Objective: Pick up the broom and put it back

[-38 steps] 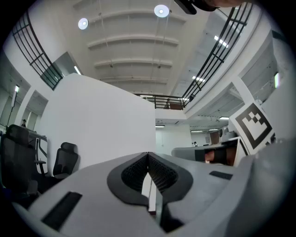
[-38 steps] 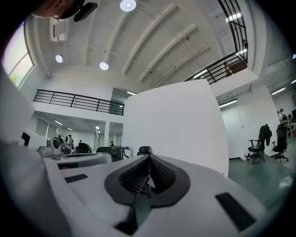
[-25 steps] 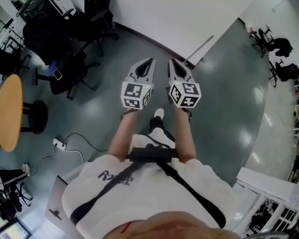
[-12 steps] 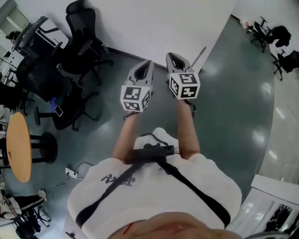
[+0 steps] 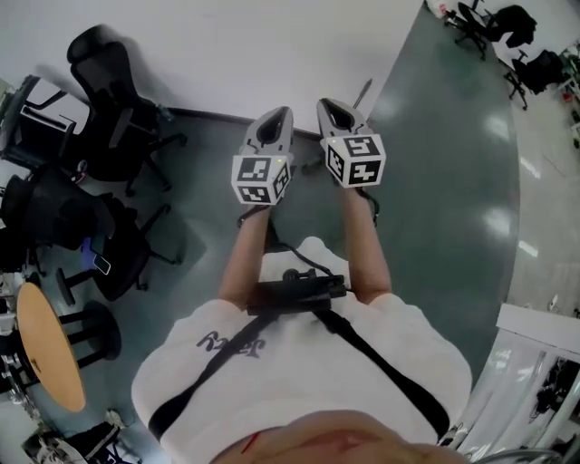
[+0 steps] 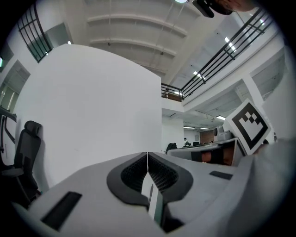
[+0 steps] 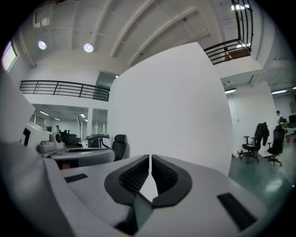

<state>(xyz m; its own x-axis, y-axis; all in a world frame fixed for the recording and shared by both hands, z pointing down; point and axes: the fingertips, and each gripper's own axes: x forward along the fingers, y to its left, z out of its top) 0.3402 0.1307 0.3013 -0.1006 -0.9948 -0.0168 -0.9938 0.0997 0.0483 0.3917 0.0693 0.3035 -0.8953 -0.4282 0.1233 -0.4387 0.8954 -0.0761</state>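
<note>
A thin grey pole (image 5: pixel 362 92), possibly the broom's handle, leans at the corner of the white wall (image 5: pixel 236 45), just beyond my right gripper. In the head view both grippers are held out side by side over the grey floor, pointing at the wall. My left gripper (image 5: pixel 276 118) is shut with nothing between its jaws, as the left gripper view (image 6: pixel 147 163) shows. The right gripper (image 5: pixel 330 108) is shut and empty too, facing the wall in the right gripper view (image 7: pixel 151 163). No broom head shows in any view.
Black office chairs (image 5: pixel 113 104) stand along the wall at the left, and a round wooden table (image 5: pixel 50 349) sits at the lower left. More chairs (image 5: pixel 507 23) are at the far upper right. A white railing (image 5: pixel 535 362) runs along the lower right.
The person has walked toward the white wall, so the wall and pole are nearer and the chairs and table have slid left. Both grippers stay shut, side by side.
</note>
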